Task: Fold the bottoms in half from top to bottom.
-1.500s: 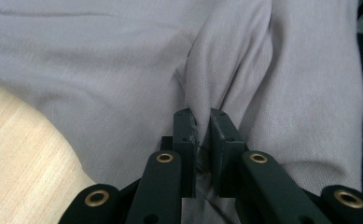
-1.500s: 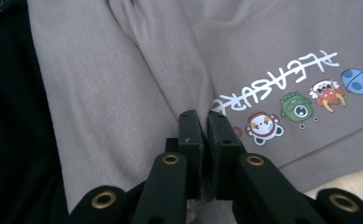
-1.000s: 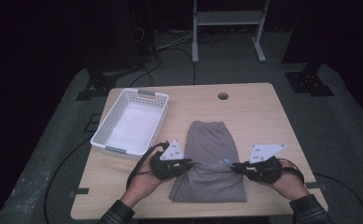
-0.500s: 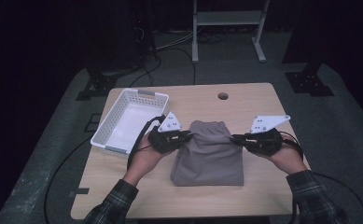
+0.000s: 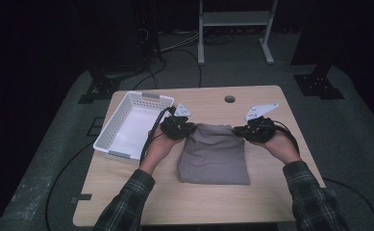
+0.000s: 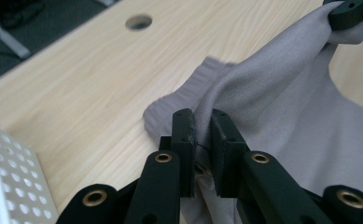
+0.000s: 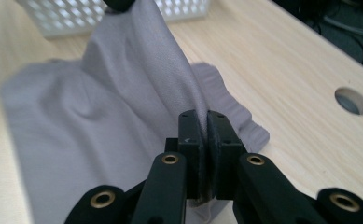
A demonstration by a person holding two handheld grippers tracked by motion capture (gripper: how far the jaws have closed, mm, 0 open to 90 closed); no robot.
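The grey cloth (image 5: 214,153) is pinched at its far edge between left claw (image 5: 187,129) and right claw (image 5: 238,131), stretched above the table (image 5: 175,192).

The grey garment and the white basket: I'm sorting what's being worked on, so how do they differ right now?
The grey garment is soft cloth, folded at the table's middle; the white basket is rigid, perforated plastic near the left edge. The garment's far edge is pinched by the left gripper and right gripper; the basket is untouched. Both rest on the wooden table.

Wooden table (image 5: 266,192) bearing a white perforated basket (image 5: 127,126) near its left edge and a folded grey garment (image 5: 216,156) at centre.
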